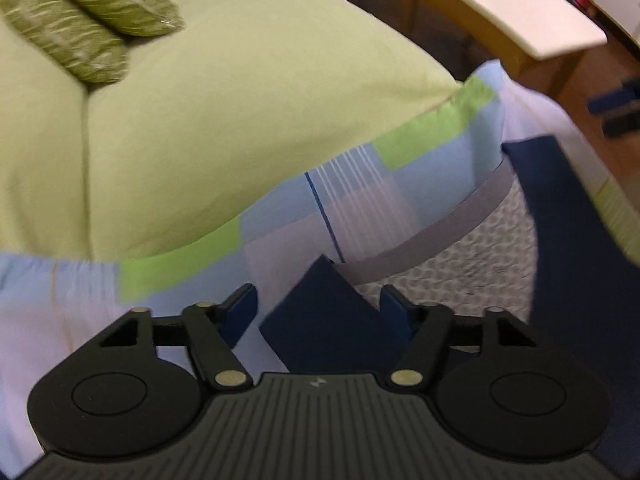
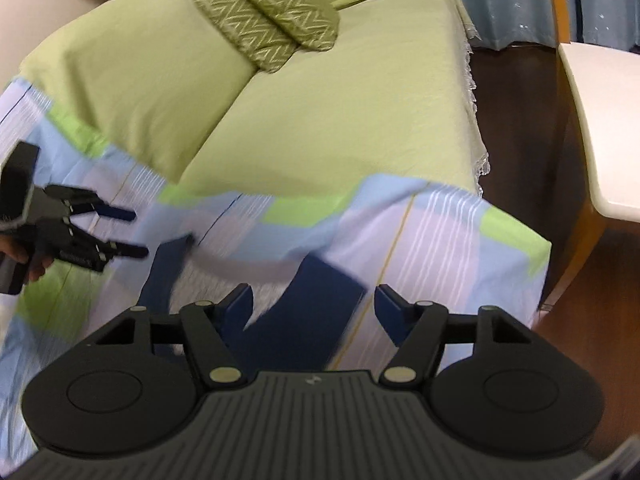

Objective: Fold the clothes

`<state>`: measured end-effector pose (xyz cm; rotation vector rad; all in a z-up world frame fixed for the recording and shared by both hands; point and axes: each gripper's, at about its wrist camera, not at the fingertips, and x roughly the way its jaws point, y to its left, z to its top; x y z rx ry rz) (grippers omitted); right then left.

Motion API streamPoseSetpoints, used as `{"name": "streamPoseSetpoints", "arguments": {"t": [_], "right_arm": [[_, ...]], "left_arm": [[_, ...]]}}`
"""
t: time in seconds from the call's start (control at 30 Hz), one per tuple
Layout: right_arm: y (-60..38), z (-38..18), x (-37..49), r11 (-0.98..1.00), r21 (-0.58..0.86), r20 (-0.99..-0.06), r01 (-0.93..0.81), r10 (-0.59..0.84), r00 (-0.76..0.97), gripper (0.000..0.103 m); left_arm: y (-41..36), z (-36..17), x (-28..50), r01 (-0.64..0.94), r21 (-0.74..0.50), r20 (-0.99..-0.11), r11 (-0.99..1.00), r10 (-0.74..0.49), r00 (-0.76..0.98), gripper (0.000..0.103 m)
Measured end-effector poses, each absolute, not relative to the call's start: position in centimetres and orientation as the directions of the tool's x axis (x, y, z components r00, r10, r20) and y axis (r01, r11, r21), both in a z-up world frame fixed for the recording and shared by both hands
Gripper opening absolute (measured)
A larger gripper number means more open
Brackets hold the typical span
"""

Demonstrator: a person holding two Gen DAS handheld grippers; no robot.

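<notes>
The garment [image 2: 304, 312] is a navy piece with a grey band along one edge and a pale textured inner face, and it lies on the striped patchwork sheet [image 2: 440, 232] at the near end of the bed [image 2: 320, 120]. In the right wrist view a navy flap of it rises directly between the spread fingers of the right tool [image 2: 314, 304], while the grey band [image 2: 240, 266] runs away to the left toward a second navy strip [image 2: 164, 268]. So the cloth's long line appears to run crosswise to this tool, left to right, not away from it.

In the left wrist view a navy corner [image 1: 324, 312] stands right between the fingers of the left tool [image 1: 319, 306], which are also wide apart and close on nothing. The band [image 1: 432, 232] curves off to the right there, with another navy panel [image 1: 560, 240] beyond it (both views are motion-blurred, so the exact edges are soft).

The right wrist view also shows the left tool [image 2: 132, 232] from outside, fingers parted, hovering over the sheet just left of the navy strip, apparently not touching it.

Judging from this, each tool faces its own end of the garment: the left nearer the strip end, the right nearer the flap. The coming grasp likely turns on each tool closing on the navy corner already in its gap.

Beyond lie two green zigzag cushions [image 2: 272, 20], and past the bed edge a pale wooden bench [image 1: 508, 12].
</notes>
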<state>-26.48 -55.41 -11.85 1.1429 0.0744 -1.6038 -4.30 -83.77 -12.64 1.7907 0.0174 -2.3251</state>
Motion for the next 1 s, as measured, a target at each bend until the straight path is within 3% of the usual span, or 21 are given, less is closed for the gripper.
{"name": "streamPoseSetpoints", "arguments": {"t": [0.03,0.1,0.5,0.57,0.63,0.77,1.0], "right_arm": [[-55.8,-12.0,-26.8,-0.381,0.499,-0.684,0.779,-0.724,0.084,0.051],[-56.5,-12.5,-27.4,-0.370,0.515,-0.674,0.773,-0.732,0.098,0.046],[-58.2,-14.1,-28.0,-0.352,0.555,-0.672,0.753,-0.724,0.157,0.046],[-58.5,-14.2,-28.0,-0.336,0.554,-0.668,0.762,-0.725,0.166,0.046],[-58.8,-14.3,-28.0,-0.319,0.551,-0.666,0.771,-0.726,0.175,0.046],[-59.4,-14.7,-28.2,-0.268,0.519,-0.676,0.812,-0.709,0.198,0.046],[-61.4,-16.9,-28.9,-0.148,0.463,-0.726,0.874,-0.630,0.277,0.041]], "left_arm": [[-84.4,-13.4,-4.7,0.141,0.104,-0.965,-0.985,-0.134,-0.225,0.047],[-85.3,-14.4,-5.1,0.103,0.088,-0.975,-0.991,-0.107,-0.196,0.046],[-87.6,-18.0,-6.3,-0.002,-0.060,-0.997,-0.998,0.060,-0.051,0.046],[-87.3,-18.2,-6.1,-0.023,-0.060,-0.996,-0.998,0.061,-0.060,0.040],[-86.5,-18.0,-5.5,-0.057,-0.043,-0.995,-0.997,0.048,-0.092,0.011],[-83.8,-17.0,-3.6,-0.125,0.061,-0.985,-0.990,-0.040,-0.170,0.005],[-83.9,-17.3,-1.6,-0.026,0.080,-0.973,-0.996,-0.072,-0.219,0.006]]}}
